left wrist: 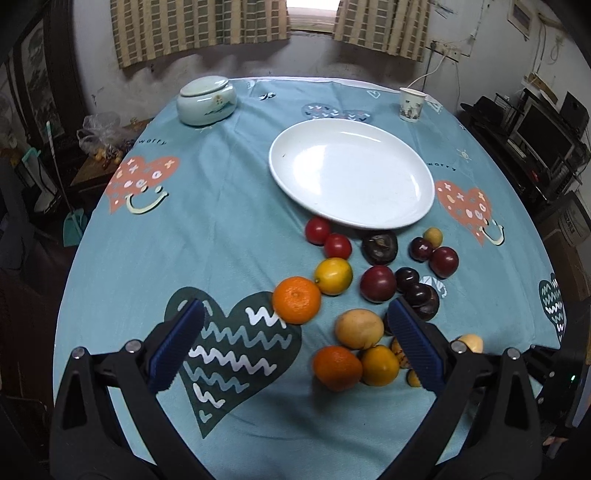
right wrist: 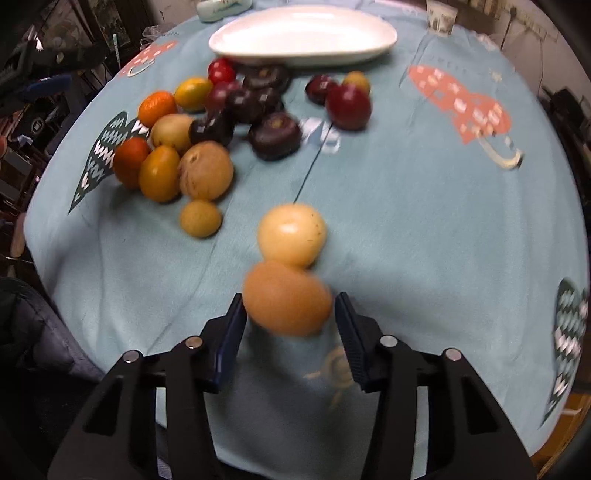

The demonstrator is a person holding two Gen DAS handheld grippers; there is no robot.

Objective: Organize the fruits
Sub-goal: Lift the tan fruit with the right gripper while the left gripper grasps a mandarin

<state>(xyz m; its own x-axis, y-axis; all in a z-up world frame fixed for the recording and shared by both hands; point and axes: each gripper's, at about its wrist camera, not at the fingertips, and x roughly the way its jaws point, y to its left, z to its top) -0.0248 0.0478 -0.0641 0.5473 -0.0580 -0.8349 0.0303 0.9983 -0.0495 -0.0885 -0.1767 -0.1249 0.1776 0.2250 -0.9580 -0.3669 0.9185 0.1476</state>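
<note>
The left wrist view takes in the whole table point(left wrist: 229, 229) under its blue cloth with printed hearts; the right wrist view looks low across the near edge and is blurred.

Only the left view shows the room behind: checked curtains point(left wrist: 199, 29), a pale lidded ceramic jar point(left wrist: 206, 99) at the far left of the cloth, and a paper cup point(left wrist: 412, 104) at the far right. The white plate point(left wrist: 351, 171) lies between them, bare, and nearer the camera. The left gripper point(left wrist: 295, 347) hangs released, its blue pads wide apart above the cloth, with an orange point(left wrist: 296, 300) lying between and beyond them, untouched.

Only the right view shows the right gripper point(right wrist: 288, 325) set around a tan round fruit point(right wrist: 286, 297): the left pad meets it, while the blur hides whether the right pad presses, so I cannot tell if it is grasped. A pale yellow fruit point(right wrist: 291, 234) lies just behind it, touching.

The fruit heap sits in front of the plate. Counted in the left view: two red tomatoes point(left wrist: 317, 229), one lemon point(left wrist: 333, 276), two oranges, and several dark plums point(left wrist: 377, 283). The right finger point(left wrist: 413, 347) of the left gripper hides part of the heap, so the full count is uncertain.
</note>
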